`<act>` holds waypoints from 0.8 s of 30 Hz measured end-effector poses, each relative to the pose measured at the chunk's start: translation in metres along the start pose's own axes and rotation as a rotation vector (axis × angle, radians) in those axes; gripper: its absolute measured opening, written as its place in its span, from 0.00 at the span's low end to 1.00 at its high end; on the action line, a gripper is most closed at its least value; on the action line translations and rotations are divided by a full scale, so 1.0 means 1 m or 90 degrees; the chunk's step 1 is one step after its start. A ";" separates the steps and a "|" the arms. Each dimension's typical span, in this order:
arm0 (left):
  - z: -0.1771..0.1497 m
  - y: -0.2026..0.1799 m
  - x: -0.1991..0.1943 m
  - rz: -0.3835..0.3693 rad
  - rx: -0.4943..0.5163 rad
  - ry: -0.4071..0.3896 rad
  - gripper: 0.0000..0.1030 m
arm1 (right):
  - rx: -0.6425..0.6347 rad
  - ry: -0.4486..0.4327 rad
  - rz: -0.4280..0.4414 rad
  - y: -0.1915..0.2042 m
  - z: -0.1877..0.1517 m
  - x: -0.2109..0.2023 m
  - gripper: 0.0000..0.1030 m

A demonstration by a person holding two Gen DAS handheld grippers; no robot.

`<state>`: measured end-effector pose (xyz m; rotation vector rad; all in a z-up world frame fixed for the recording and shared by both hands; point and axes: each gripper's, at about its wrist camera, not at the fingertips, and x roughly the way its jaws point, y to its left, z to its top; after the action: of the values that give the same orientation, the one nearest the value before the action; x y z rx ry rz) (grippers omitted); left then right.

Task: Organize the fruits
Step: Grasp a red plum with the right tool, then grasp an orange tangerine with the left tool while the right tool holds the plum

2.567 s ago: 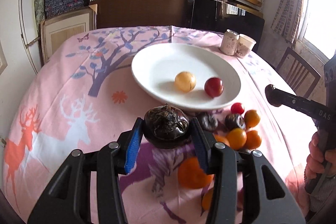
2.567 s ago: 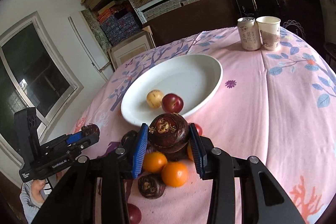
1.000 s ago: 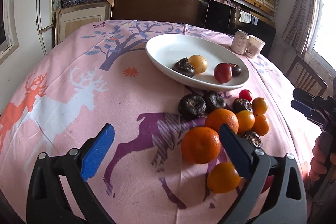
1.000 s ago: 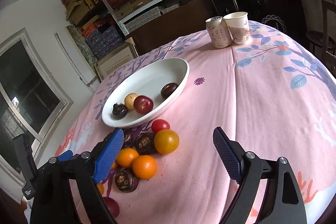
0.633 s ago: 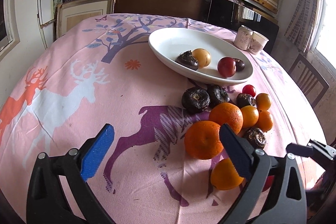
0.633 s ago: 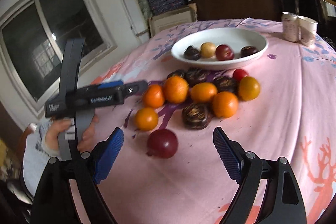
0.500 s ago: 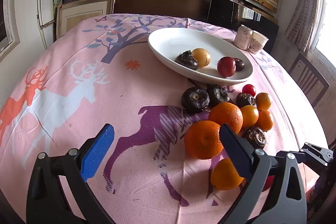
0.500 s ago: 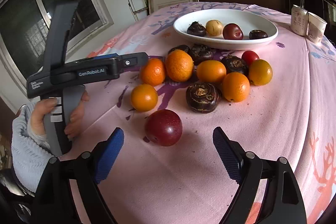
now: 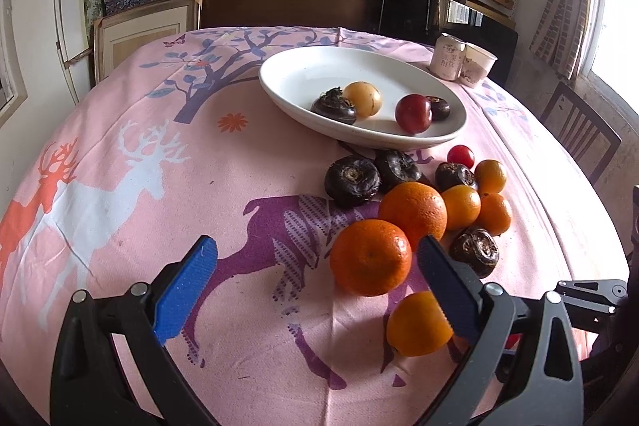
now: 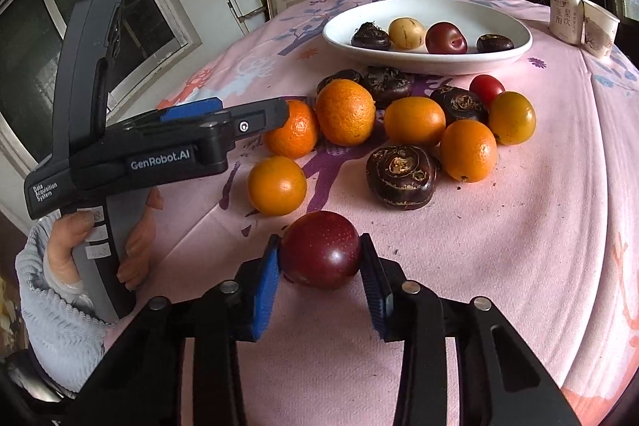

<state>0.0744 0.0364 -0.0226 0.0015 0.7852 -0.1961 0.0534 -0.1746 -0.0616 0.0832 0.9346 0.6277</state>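
Dark-red plum (image 10: 320, 255) at lower centre: our right claw (image 10: 319, 276) had just closed on it, ready for the plate (image 10: 515, 52); left claw (image 9: 315, 290) gaped empty.

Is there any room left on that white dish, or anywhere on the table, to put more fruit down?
Yes. The white dish is bare across its far half; its four fruits sit along the near side. The tablecloth is open by the deer print, and the near right side beyond the dark red plum. It is crowded just before the dish, where oranges and dark bulbs cluster.
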 end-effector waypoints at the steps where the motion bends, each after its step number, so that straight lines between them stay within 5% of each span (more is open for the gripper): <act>1: -0.001 -0.003 0.001 -0.003 0.011 0.006 0.95 | 0.010 -0.003 0.010 -0.004 0.000 -0.001 0.38; 6: -0.003 -0.014 0.012 -0.006 0.045 0.040 0.95 | 0.050 -0.019 0.024 -0.017 0.000 -0.006 0.38; 12: -0.001 0.006 0.015 0.000 -0.016 0.047 0.96 | 0.068 -0.026 0.026 -0.021 -0.001 -0.008 0.38; 18: 0.000 0.016 0.000 0.055 -0.036 0.000 0.96 | 0.081 -0.035 0.027 -0.025 -0.002 -0.012 0.38; 24: -0.001 -0.002 0.007 0.036 0.025 0.022 0.95 | 0.084 -0.036 0.026 -0.028 -0.003 -0.012 0.38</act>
<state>0.0784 0.0337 -0.0284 0.0637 0.8150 -0.1575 0.0589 -0.2046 -0.0639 0.2376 0.9216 0.5983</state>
